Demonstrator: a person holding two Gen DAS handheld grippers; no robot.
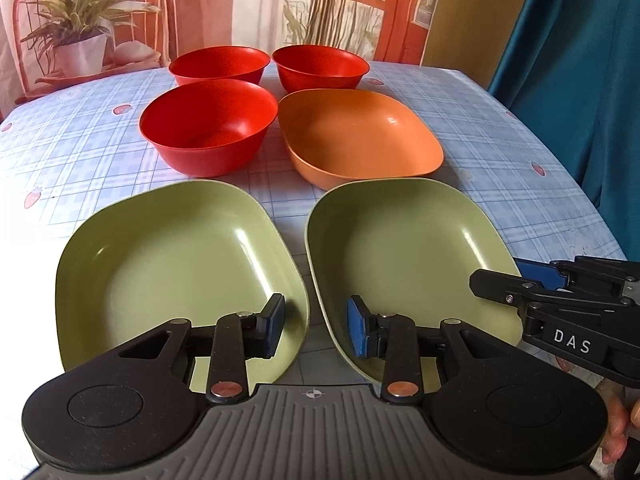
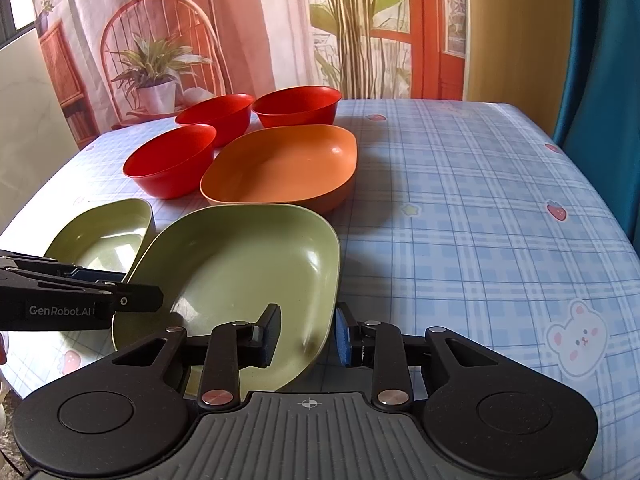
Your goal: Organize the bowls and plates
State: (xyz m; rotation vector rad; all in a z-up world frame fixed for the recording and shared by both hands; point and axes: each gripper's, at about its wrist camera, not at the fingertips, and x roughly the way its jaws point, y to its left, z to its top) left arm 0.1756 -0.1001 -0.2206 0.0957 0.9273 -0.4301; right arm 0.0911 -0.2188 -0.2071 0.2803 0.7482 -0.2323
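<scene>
Printed backdrop (image 2: 248,20) (chair, plants), teal curtain (image 1: 580,60).

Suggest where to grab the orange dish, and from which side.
Take the orange dish by its right-hand rim, coming from the right, and pinch across the raised wall. Bare tablecloth lies there; red bowls and green plates crowd the other sides.

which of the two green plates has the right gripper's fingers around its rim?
The right-hand green square plastic plate, in front of the orange dish; right gripper straddles its near-right rim.
</scene>
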